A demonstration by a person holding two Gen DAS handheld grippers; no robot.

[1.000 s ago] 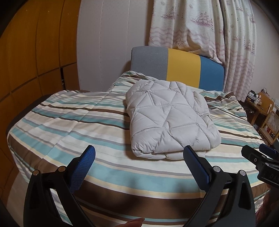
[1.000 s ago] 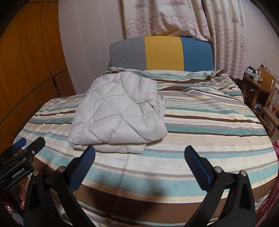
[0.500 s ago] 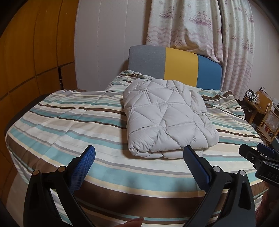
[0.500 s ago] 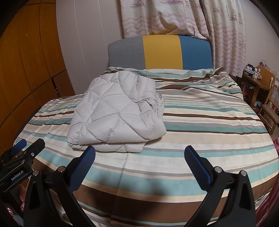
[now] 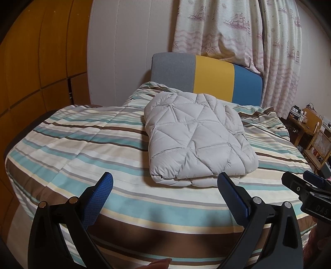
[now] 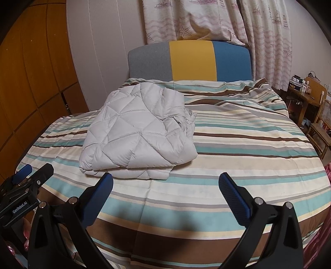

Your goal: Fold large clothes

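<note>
Jacket [image 5: 198, 136], pale grey quilted puffer, lies folded into a thick rectangle on the striped bedspread [image 5: 82, 149], roughly mid-bed, its far end close to the grey/yellow/blue headboard [image 5: 206, 80]. Loose edges w/ a snap show on its right side in the right wrist view. Left gripper [image 5: 165, 182] hovers above the near edge of the bed, jaws spread wide, nothing btwn them. Right gripper [image 6: 166, 182] likewise: jaws released, empty, just short of the jacket's near fold. Curtains [image 6: 206, 18] w/ ship & starfish print hang behind the headboard. Wooden wardrobe [image 5: 41, 62] at left.
</note>
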